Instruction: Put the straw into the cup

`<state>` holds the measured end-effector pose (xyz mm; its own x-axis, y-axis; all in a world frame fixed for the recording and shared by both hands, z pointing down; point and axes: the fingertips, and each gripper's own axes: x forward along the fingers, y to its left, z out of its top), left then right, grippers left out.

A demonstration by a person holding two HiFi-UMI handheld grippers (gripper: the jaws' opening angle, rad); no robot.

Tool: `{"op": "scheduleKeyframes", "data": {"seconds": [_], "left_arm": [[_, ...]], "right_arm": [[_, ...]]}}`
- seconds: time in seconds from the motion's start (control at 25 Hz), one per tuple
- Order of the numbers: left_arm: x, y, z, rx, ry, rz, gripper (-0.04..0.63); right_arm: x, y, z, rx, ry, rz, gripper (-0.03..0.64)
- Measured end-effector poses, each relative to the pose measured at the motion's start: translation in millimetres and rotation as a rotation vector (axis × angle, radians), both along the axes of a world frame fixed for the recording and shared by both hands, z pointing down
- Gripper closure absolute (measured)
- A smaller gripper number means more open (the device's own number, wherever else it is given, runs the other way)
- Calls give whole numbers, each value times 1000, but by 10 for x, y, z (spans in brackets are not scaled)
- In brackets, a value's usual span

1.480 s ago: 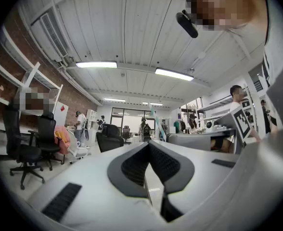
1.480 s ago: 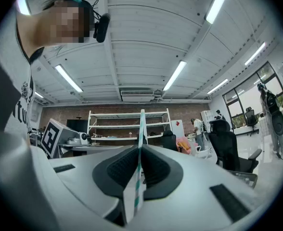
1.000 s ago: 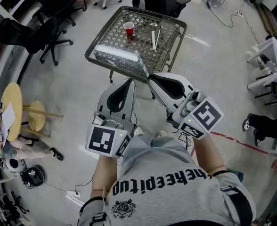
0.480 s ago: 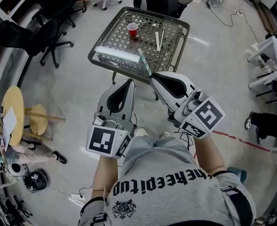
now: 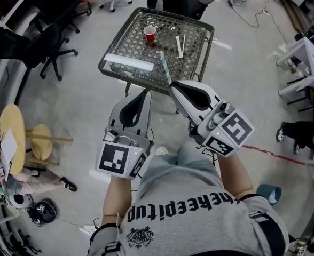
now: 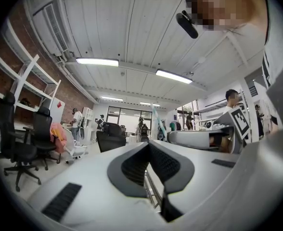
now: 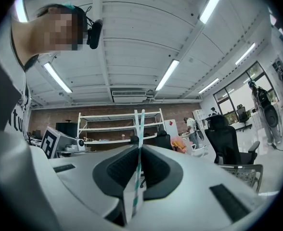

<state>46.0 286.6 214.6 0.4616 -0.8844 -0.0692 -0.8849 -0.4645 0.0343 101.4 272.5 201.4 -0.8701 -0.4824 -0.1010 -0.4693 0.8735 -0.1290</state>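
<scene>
A small red cup stands upright on the far part of a metal mesh table. Two paper-wrapped straws lie to the cup's right. My right gripper is held short of the table's near edge, shut on a white and teal striped straw that sticks out past its tips toward the table. The same straw shows upright between the pads of the right gripper. My left gripper hangs beside it, jaws shut and nothing in them; its tips meet.
A long white strip lies along the table's near left edge. Black office chairs stand left of the table, another behind it. A yellow round stool is at far left, white desks at right.
The view has shifted a little toward the table. Both grippers keep their pose, the right one still holding the straw.
</scene>
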Motion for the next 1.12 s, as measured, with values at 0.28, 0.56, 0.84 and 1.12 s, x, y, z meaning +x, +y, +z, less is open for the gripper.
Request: {"op": "scheduleKeyframes", "data": {"seconds": [0.28,0.56,0.84,1.12], "left_arm": [[-41,-197,50,-15,1,9,571],[-150,-508,54,-14,-2,-19,571],[-193,-950,52,-21,-3,-55,571],[-126,-1454,66,-32,-2,-93,571]], "right_arm": [[-29,-210,37,-13,9,13,581],[-120,-526,64,-13,15,-6,581],[-169,-979,87,-22,19,-43,581],[-125,-1497,120,-28,32,-89,583]]}}
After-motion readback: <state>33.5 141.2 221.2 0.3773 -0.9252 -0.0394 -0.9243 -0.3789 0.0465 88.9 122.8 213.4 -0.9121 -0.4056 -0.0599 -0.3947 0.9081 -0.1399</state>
